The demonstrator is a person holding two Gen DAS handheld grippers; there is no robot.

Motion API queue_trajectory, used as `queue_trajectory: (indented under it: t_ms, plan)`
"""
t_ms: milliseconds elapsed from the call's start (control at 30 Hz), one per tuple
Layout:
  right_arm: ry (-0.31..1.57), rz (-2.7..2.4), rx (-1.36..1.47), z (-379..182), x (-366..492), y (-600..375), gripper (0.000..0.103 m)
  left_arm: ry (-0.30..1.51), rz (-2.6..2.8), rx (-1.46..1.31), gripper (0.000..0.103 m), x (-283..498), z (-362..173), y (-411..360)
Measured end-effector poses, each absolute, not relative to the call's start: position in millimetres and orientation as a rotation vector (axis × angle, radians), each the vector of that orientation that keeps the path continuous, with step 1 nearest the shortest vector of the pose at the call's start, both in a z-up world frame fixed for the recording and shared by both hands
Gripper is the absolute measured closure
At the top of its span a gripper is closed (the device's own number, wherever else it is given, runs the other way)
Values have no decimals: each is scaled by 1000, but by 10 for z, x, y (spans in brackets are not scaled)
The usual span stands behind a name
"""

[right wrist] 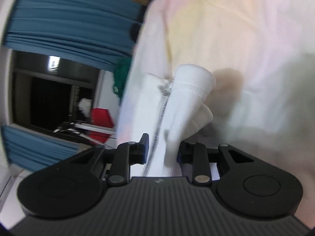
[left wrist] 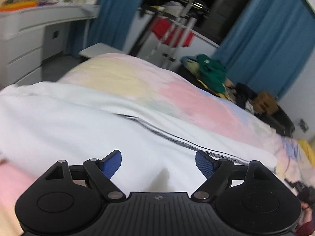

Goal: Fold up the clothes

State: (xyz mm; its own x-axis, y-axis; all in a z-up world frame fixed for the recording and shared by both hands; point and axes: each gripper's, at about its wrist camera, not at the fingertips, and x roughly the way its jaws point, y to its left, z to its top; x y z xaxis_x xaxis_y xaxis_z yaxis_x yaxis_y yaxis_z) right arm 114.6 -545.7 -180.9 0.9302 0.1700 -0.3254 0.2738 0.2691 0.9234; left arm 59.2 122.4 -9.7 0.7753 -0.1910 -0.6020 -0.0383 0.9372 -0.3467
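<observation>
Bedroom, pastel bedspread (left wrist: pixel 122 74): a white zip garment (left wrist: pixel 82 129) lies across it, right tongs holding one end.

Left gripper (left wrist: pixel 158 164), at the frame's bottom, hangs wide open and empty over the cloth. The dark zipper (left wrist: pixel 173 136) marks the garment's long axis, running from centre to lower right. In the right view, the right gripper (right wrist: pixel 162 150) is clamped on a bunched part of the garment with a ribbed cuff (right wrist: pixel 194 82), which rises up frame from the jaws. The spread cloth lies nearer the left tongs.
</observation>
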Motion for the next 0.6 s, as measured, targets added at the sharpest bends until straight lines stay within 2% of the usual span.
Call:
queue_trajectory:
  t_ms: [233, 600]
  plan:
    - [555, -104, 1239, -1888, 1309, -5401, 73, 662, -98, -205, 19, 937, -492, 476]
    - [382, -106, 1203, -1748, 1364, -5383, 73, 677, -61, -12, 16, 1120, -967, 235]
